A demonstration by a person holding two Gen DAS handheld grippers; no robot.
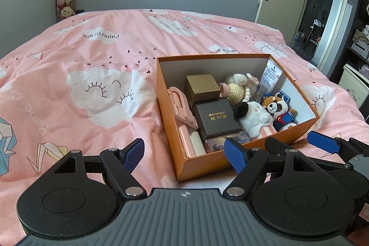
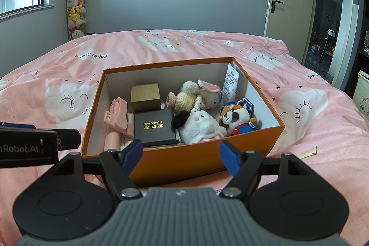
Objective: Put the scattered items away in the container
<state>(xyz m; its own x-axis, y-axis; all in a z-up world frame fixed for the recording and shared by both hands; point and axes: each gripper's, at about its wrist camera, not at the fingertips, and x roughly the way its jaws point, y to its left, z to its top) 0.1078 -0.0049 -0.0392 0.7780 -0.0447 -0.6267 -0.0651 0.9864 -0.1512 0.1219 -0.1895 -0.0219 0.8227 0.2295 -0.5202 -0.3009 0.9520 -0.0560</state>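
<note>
orange box (image 2: 184, 163) sits on our pink bedspread (image 1: 92, 57), lid off, white inside. bare bedding lies open all round it. inside: gold box (image 2: 145, 96), black box (image 2: 154, 128), pink clip (image 2: 117, 117), plush toys (image 2: 203, 126), tube (image 2: 231, 84). our left gripper (image 1: 184, 149) and right gripper (image 2: 181, 152) gape wide, empty, near the front wall.

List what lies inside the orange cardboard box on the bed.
Orange cardboard box holds a gold box, black gift box, pink folding stand, plush toys and a tube; anything underneath is covered.
</note>
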